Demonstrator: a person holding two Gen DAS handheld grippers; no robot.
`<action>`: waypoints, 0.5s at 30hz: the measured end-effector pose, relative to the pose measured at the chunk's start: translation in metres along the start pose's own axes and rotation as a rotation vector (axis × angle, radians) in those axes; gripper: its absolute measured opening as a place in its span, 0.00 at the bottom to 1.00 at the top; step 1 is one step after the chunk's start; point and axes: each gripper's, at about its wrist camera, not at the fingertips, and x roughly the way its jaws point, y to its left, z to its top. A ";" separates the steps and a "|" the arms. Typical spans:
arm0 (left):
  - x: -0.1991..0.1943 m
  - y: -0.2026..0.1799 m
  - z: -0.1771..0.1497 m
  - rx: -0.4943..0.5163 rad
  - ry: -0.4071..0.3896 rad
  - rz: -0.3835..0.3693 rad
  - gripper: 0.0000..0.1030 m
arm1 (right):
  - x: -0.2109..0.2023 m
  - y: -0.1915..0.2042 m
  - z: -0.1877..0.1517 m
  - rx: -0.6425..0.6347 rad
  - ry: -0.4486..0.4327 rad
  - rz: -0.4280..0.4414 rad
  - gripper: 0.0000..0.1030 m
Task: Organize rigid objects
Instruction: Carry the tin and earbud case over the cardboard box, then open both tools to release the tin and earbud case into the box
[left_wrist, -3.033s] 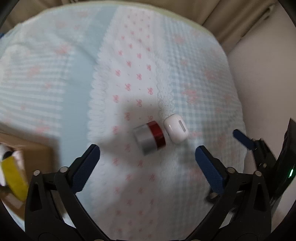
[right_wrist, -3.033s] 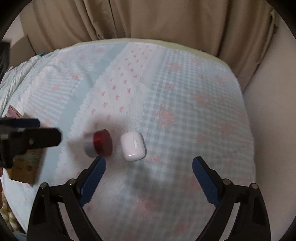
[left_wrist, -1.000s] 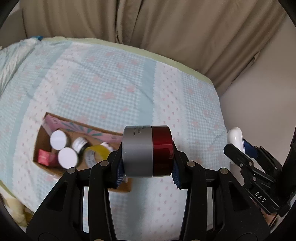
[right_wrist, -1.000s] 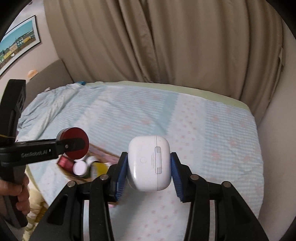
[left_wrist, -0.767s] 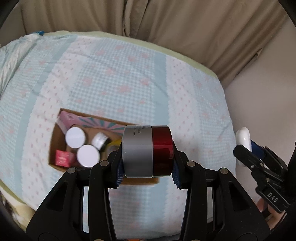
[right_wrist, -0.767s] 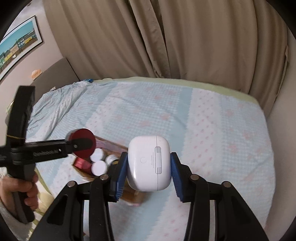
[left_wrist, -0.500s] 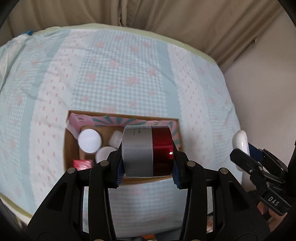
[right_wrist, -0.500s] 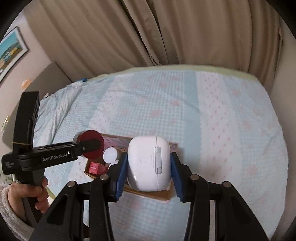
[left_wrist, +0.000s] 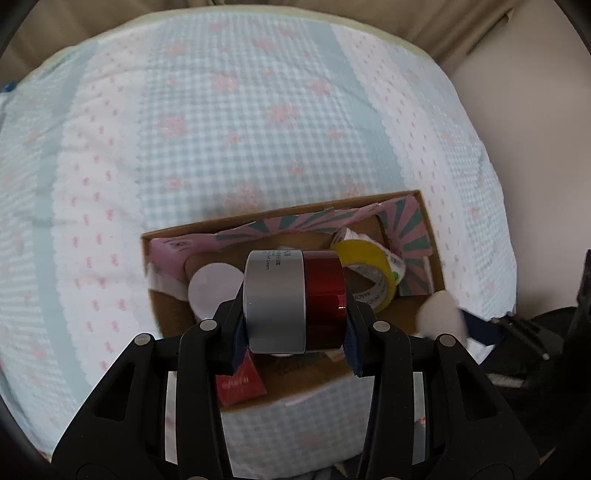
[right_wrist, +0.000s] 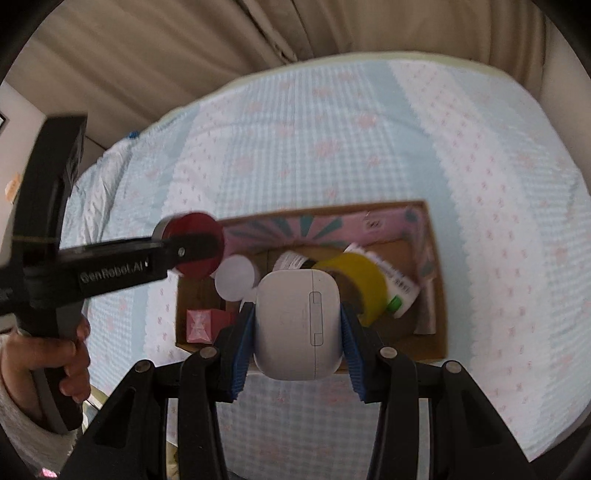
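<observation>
Cardboard box (left_wrist: 430, 236) lies on the bed (left_wrist: 221, 122), directly below and ahead of both hand-held grippers; its long axis runs left to right across each view. Left hand-held gripper (left_wrist: 293, 334) is clamped on one silver-and-red cream jar (left_wrist: 295, 301), axis sideways, over the box's left half. Right hand-held gripper (right_wrist: 297, 336) is clamped on one white earbud case (right_wrist: 297, 325), over the box's near wall, right of centre. Judged nearer for release: the left. Box contents counted: one yellow tape roll (right_wrist: 360, 284), two white-capped jars at least, one red packet (right_wrist: 201, 325); others are hidden.
</observation>
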 end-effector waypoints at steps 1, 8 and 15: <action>0.005 0.000 0.001 0.007 0.003 0.007 0.37 | 0.007 0.000 -0.001 0.000 0.008 0.002 0.40; 0.050 0.012 0.011 0.005 0.051 0.020 0.37 | 0.068 -0.003 -0.011 0.008 0.093 0.016 0.40; 0.076 0.012 0.011 0.010 0.103 0.018 0.37 | 0.093 -0.005 -0.015 -0.012 0.135 0.008 0.40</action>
